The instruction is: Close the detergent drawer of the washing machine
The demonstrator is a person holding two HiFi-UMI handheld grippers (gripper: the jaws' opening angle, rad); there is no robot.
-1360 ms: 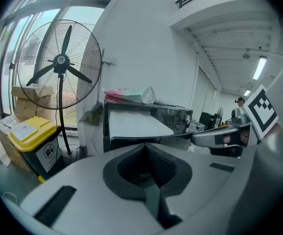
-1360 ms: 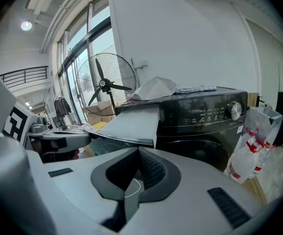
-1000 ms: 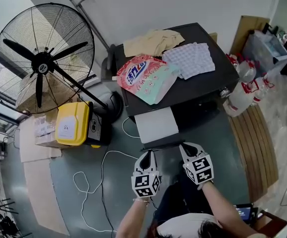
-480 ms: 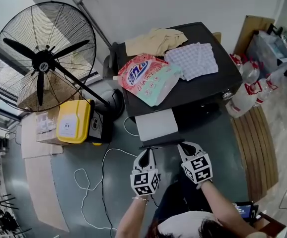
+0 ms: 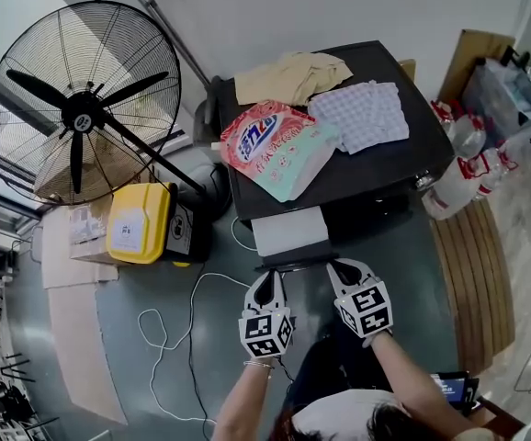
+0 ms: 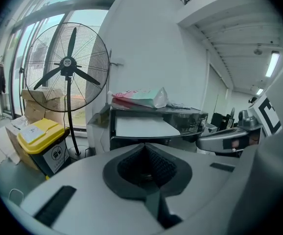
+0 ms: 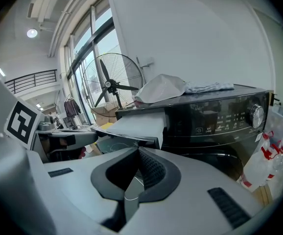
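Both fingers pressed together: left gripper (image 5: 267, 277), right gripper (image 5: 341, 267) | detergent drawer (image 5: 288, 231) open, near

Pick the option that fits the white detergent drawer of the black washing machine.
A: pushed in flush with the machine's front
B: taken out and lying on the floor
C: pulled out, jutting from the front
C: the white detergent drawer sticks out from the front of the black washing machine, and the right gripper view shows it jutting forward beside the control panel.
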